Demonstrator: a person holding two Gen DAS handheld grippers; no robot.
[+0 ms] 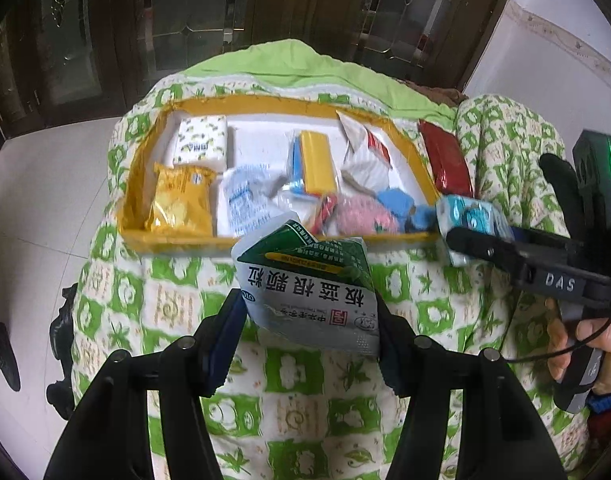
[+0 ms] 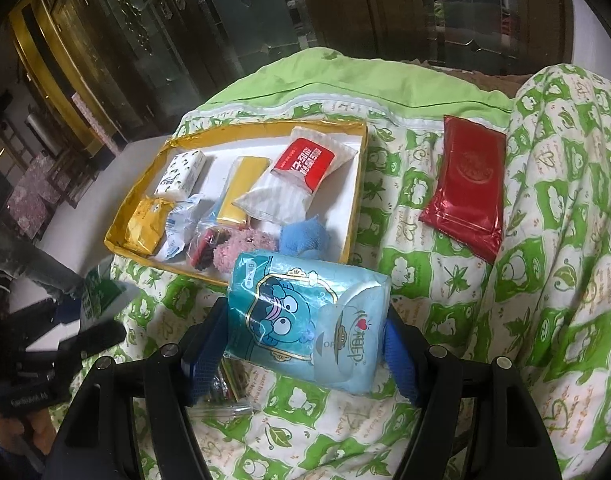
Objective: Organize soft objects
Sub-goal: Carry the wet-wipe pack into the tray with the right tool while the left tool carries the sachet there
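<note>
My left gripper is shut on a green-and-white medicine sachet, held above the green patterned quilt just in front of the yellow-rimmed tray. My right gripper is shut on a light blue tissue pack with a cartoon face; that tissue pack and the right gripper also show at the right of the left wrist view. The left gripper's sachet is visible at the left of the right wrist view. The tray holds several soft packets and a pink plush.
A red foil pouch lies on the quilt to the right of the tray; the same red pouch shows in the left wrist view. A clear bag lies under the right gripper. Dark wooden doors stand behind the bed. A hand grips the right tool.
</note>
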